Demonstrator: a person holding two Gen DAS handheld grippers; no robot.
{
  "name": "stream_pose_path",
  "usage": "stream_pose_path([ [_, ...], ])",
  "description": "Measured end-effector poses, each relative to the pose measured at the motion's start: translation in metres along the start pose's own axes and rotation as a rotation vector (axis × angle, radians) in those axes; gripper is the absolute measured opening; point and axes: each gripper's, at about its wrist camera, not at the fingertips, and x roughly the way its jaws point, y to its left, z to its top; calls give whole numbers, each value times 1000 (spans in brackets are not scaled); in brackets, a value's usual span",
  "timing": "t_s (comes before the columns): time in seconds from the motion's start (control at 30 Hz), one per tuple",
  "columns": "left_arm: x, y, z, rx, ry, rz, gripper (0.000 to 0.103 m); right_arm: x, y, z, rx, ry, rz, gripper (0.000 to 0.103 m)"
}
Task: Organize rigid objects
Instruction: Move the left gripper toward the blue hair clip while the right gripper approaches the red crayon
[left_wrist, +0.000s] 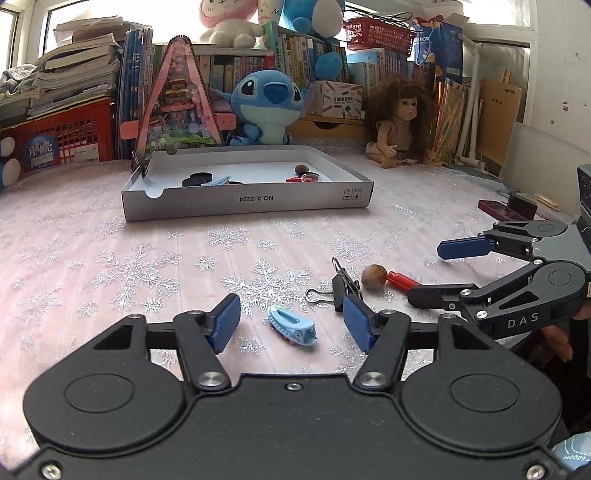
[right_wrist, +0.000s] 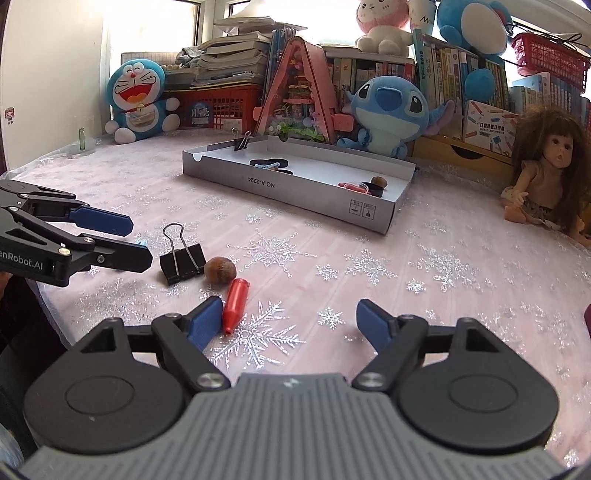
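My left gripper (left_wrist: 291, 319) is open, its fingers either side of a light blue hair clip (left_wrist: 291, 326) on the table. Just beyond lie a black binder clip (left_wrist: 341, 290), a brown nut (left_wrist: 373, 277) and a red cap-shaped piece (left_wrist: 402, 282). My right gripper (right_wrist: 290, 321) is open and empty; the red piece (right_wrist: 234, 304) lies against its left finger, with the nut (right_wrist: 220, 270) and binder clip (right_wrist: 183, 260) behind. A shallow white box (left_wrist: 243, 203) holds several small items; it also shows in the right wrist view (right_wrist: 295, 194).
A Stitch plush (left_wrist: 267, 107), a doll (left_wrist: 400, 122), a pink triangular toy house (left_wrist: 177, 103), books and red crates line the back. A Doraemon plush (right_wrist: 138, 99) sits far left. A dark red case (left_wrist: 506, 210) lies at the right.
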Motion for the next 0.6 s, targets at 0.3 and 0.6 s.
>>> stream_pose_path([
  [0.3, -6, 18, -5, -23, 8, 57, 52, -2, -14, -1, 13, 8, -69, 87],
  [0.6, 4, 23, -1, -1, 19, 224, 52, -6, -15, 2, 46, 2, -65, 86],
])
